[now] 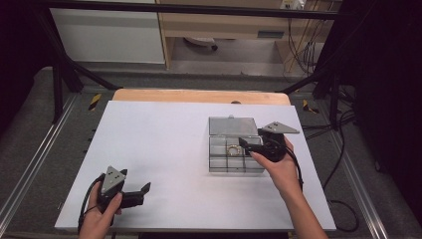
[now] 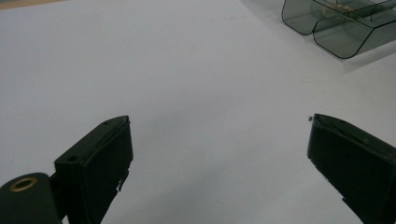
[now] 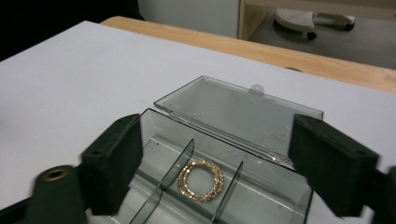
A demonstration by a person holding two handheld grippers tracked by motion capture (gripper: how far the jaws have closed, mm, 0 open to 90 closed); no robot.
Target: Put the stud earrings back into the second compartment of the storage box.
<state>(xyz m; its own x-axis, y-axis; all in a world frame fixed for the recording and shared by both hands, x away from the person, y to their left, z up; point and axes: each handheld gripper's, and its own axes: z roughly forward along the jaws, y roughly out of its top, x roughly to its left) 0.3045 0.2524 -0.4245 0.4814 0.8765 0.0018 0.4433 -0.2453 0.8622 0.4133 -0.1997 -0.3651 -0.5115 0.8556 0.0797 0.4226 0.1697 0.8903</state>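
Jewellery work on a white table (image 1: 164, 149): from the high view, a clear compartment box (image 1: 235, 158) sits right of centre with its lid (image 1: 233, 125) folded back flat on the far side. A gold ring-shaped bracelet (image 1: 233, 149) lies in one of the far compartments. The right gripper (image 1: 242, 145) hangs at the box's right edge, held by the right hand (image 1: 281, 167), jaws spread and nothing between them. The left gripper (image 1: 145, 189) rests near the table's near-left corner, well apart from the box, jaws open and empty.

Left gripper view: both black jaws stand wide over bare table (image 2: 196, 93), gripping nothing; the box (image 2: 336, 28) shows far off at the upper right.

Right gripper view: the jaws are wide apart and empty, framing the box (image 3: 280, 186) from above. The bracelet (image 3: 201, 180) lies flat on the floor of the middle compartment, between two dividers, seemingly clear of both. The lid (image 3: 233, 112) lies open behind.

Judging from this, the bracelet looks already placed, so the step in hand is likely drawing clear and then closing the lid. To do it well, lift the right gripper straight up so neither jaw catches a divider or the box wall, then take the lid by its small tab (image 3: 255, 88) and swing it over gently; the idle left gripper could steady the light box against sliding.
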